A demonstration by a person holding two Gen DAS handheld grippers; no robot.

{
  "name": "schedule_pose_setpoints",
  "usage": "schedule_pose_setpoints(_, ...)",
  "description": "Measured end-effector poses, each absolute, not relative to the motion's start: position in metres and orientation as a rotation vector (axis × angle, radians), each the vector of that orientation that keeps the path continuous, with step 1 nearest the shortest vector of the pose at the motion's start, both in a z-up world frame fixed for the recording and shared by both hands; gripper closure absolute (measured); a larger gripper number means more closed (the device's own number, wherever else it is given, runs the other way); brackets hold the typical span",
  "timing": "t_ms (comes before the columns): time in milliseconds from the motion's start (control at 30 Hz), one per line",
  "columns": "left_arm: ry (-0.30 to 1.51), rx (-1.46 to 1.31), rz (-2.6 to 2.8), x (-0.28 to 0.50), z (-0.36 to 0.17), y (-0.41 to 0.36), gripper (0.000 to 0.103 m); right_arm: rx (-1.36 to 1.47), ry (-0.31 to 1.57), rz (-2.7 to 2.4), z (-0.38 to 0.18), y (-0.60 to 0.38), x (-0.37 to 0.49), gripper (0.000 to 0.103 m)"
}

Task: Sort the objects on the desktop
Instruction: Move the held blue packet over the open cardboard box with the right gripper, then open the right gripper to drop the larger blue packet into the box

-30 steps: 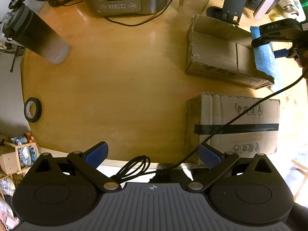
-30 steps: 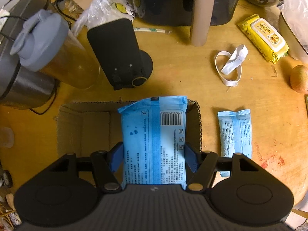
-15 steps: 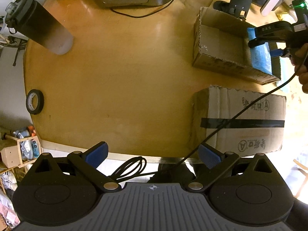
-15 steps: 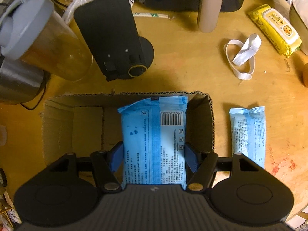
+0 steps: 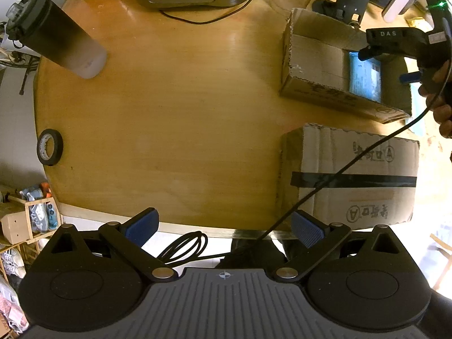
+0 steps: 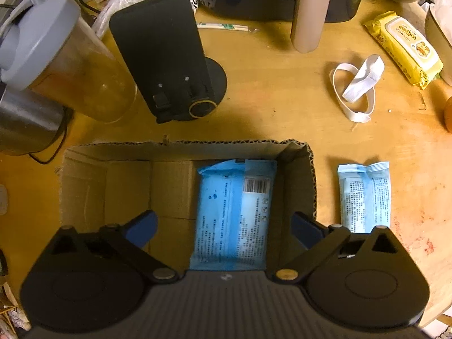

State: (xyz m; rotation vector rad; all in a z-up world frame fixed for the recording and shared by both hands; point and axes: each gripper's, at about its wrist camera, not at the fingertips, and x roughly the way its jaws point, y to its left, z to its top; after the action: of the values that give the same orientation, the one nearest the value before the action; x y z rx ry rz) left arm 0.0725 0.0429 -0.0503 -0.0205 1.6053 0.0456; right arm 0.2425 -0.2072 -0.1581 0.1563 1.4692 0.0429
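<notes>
While the sorting is under way, the scene holds these items, largest first.

Counter (image 5: 175,107): round, wooden, bearing everything below.

Sealed carton (image 5: 353,175): taped shut, at the near edge, on the left tongs' right side.

Open cardboard box (image 6: 113,186): the sorting bin, directly beneath the right tongs.

Right tongs (image 6: 223,226): spread wide, empty, poised above the box's right half.

Left tongs (image 5: 223,227): also wide and empty, hanging off the near edge of the counter, well apart from any loose item.

Large blue packet (image 6: 234,214): lies flat on the box floor against its right wall, long axis running straight away from the right tongs, touching neither finger.

Small blue packet (image 6: 364,195): likely next item; on the counter just outside the box's right wall, to the right of the right tongs, long axis parallel to the boxed packet. The right hand is far nearer; a short sidestep right should line the tongs across its narrow width.

Yellow wipes pack (image 6: 404,48) and white elastic band (image 6: 358,87): farther back right, still unsorted.

Tape roll (image 5: 49,147): far left edge, nearer the left tongs.
</notes>
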Motion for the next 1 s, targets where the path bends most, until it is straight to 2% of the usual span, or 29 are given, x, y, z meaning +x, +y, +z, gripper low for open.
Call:
schedule_pose_setpoints(333,1.598,-0.026,0.061,0.071,-0.048,0.039,0.0,0.175,1.47,0.071,-0.151,-0.205,0.24,0.0)
schedule_pose_setpoints(1000,1.575,-0.017,0.037,0.069,-0.026,0.011,0.0,0.134,1.436,0.071,-0.104,-0.234,0.233,0.0)
